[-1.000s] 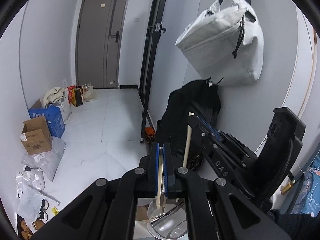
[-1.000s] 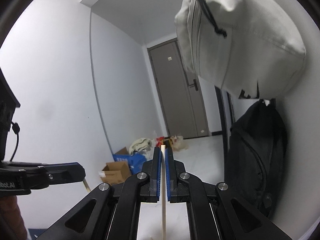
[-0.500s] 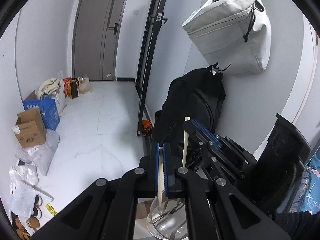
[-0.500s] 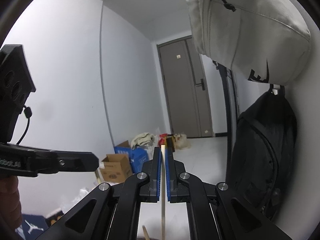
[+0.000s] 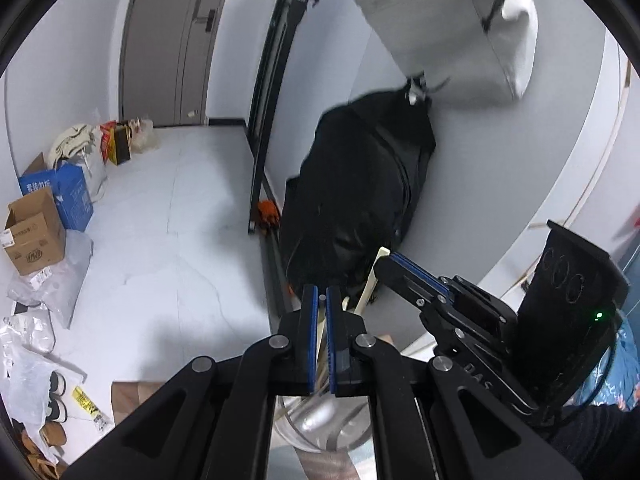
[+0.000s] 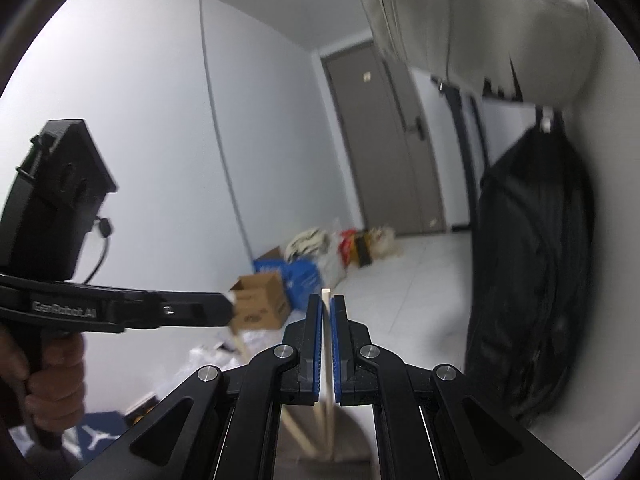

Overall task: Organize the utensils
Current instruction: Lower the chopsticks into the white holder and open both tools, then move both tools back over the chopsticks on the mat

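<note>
Both tongs are clamped on chopsticks: left gripper (image 5: 319, 312) and right gripper (image 6: 327, 312) each pinch one chopstick (image 5: 320, 340) over a glass jar (image 5: 320, 428); white tiled floor (image 5: 168, 240), boxes (image 5: 36, 236) far left

Glass holder (image 5: 320, 424) (base hidden); chopstick ends

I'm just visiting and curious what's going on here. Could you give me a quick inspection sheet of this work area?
Surface: brown board under the glass.
Job's things: two wooden chopsticks, one per gripper, above a clear glass.
Clutter: cardboard box, blue box, plastic bags, shoes on the floor.
Grippers: left gripper shut on chopstick; right gripper shut on chopstick.
Cables: black cord on the left gripper.
Surroundings: grey door, white bag, black backpack on the wall.
</note>
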Action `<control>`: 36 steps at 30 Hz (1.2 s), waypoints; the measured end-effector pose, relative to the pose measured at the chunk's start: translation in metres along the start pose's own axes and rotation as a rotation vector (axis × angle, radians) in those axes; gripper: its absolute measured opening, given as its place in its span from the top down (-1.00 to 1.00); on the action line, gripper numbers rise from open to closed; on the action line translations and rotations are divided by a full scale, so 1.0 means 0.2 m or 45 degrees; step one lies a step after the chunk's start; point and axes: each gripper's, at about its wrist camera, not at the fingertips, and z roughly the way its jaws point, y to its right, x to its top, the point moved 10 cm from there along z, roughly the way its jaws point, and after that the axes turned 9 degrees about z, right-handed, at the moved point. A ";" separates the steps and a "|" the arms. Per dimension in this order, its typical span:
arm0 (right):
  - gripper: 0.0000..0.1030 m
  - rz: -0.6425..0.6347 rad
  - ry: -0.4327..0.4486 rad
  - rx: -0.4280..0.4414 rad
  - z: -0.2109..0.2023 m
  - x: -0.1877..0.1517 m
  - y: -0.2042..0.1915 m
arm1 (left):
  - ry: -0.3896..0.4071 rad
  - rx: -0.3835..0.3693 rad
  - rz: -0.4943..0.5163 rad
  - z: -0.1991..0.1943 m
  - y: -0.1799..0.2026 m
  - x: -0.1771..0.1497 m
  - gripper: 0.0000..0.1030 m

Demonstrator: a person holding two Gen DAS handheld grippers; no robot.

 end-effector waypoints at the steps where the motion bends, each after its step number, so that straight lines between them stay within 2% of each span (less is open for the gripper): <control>1: 0.93 0.004 -0.020 0.014 -0.01 -0.02 0.00 | -0.038 -0.015 0.005 0.02 0.01 -0.02 1.00; 4: 0.92 -0.012 -0.059 0.021 -0.03 -0.06 -0.01 | -0.066 -0.025 0.002 0.03 0.02 -0.04 1.00; 6: 0.90 -0.011 -0.103 0.029 -0.03 -0.08 -0.02 | -0.123 -0.074 -0.004 0.05 0.04 -0.05 0.97; 8: 0.87 0.000 -0.122 0.030 -0.06 -0.08 -0.02 | -0.197 -0.107 -0.041 0.07 0.04 -0.08 0.77; 9: 0.85 0.001 -0.128 0.030 -0.09 -0.08 -0.02 | -0.204 -0.090 -0.059 0.06 0.03 -0.08 0.64; 11: 0.68 0.009 -0.112 0.013 -0.14 -0.07 -0.02 | -0.172 -0.079 -0.058 0.01 0.02 -0.07 0.36; 13: 0.38 0.029 -0.104 0.011 -0.19 -0.06 -0.01 | -0.122 -0.054 -0.060 -0.06 0.01 -0.05 0.06; 14: 0.29 0.037 -0.091 0.004 -0.23 -0.05 -0.01 | -0.091 -0.035 -0.060 -0.11 0.01 -0.05 0.05; 15: 0.09 0.040 -0.081 -0.006 -0.27 -0.06 -0.01 | -0.065 -0.021 -0.063 -0.15 0.01 -0.05 0.04; 16: 0.00 0.042 -0.074 -0.012 -0.30 -0.06 -0.01 | -0.037 0.006 -0.071 -0.20 0.00 -0.04 -0.01; 17: -0.01 0.046 -0.067 -0.017 -0.33 -0.05 -0.02 | -0.021 0.038 -0.077 -0.23 -0.01 -0.04 -0.03; 18: -0.11 0.054 -0.062 -0.022 -0.36 -0.06 -0.03 | -0.003 0.069 -0.084 -0.26 -0.02 -0.05 -0.07; 19: -0.29 0.059 -0.056 -0.031 -0.39 -0.06 -0.04 | 0.021 0.111 -0.095 -0.30 -0.03 -0.05 -0.09; 24: -0.58 0.048 -0.042 -0.032 -0.49 -0.08 -0.13 | 0.124 0.290 -0.134 -0.48 -0.07 -0.11 -0.29; 26: -0.61 0.033 -0.044 -0.019 -0.54 -0.11 -0.19 | 0.155 0.345 -0.150 -0.54 -0.08 -0.14 -0.34; 30: -0.76 0.002 -0.054 -0.013 -0.60 -0.17 -0.31 | 0.212 0.458 -0.176 -0.63 -0.10 -0.20 -0.58; 32: -0.91 -0.008 -0.054 -0.019 -0.61 -0.20 -0.34 | 0.219 0.497 -0.200 -0.66 -0.12 -0.24 -0.59; 34: -0.95 -0.017 -0.053 -0.025 -0.63 -0.24 -0.37 | 0.229 0.531 -0.238 -0.69 -0.14 -0.28 -0.59; 36: -0.97 -0.021 -0.070 -0.035 -0.63 -0.28 -0.39 | 0.231 0.604 -0.235 -0.71 -0.14 -0.33 -0.60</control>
